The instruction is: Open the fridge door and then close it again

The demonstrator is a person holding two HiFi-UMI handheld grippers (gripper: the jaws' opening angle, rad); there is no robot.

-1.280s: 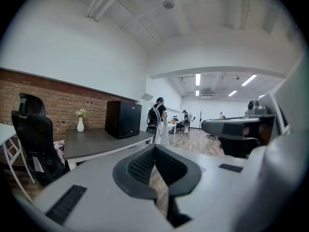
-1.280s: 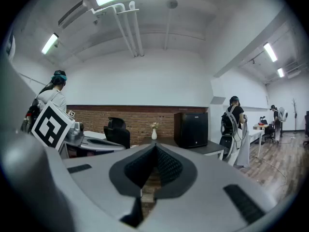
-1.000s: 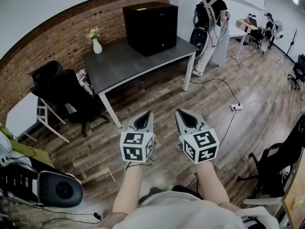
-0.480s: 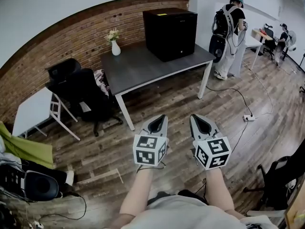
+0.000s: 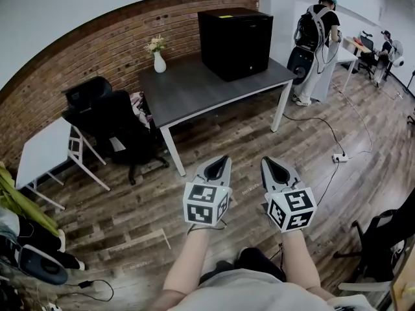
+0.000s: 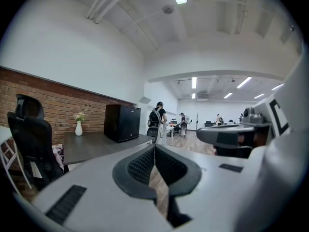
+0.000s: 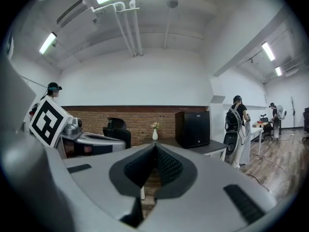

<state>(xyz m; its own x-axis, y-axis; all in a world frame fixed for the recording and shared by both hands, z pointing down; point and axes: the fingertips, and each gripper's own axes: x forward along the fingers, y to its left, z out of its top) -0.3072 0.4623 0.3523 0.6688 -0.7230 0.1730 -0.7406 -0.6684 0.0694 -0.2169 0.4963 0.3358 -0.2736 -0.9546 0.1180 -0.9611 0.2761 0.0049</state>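
A red brick wall (image 5: 97, 50) ran behind the scene, and wooden plank floor (image 5: 246, 135) covered the room. A dark grey surface (image 5: 194, 89) on white legs stood against that wall. The black fridge (image 5: 235, 41) sat on the surface's right end, close to the wall, its door closed flush. A black office chair (image 5: 123, 131) stood just left of the surface, with a white folding table (image 5: 42, 151) further left. A person wearing a backpack (image 5: 316, 44) stood beyond the surface's right end, facing away.

The left hand-held gripper (image 5: 222, 159) and the right hand-held gripper (image 5: 266, 161) were held side by side over the floor, both pointing toward the surface and well apart from the fridge. Each had its jaws pressed together with nothing between them. A white vase (image 5: 159, 62) of flowers stood on the surface's back edge, left of the fridge. A white power strip (image 5: 340, 157) lay on the floor at the right.
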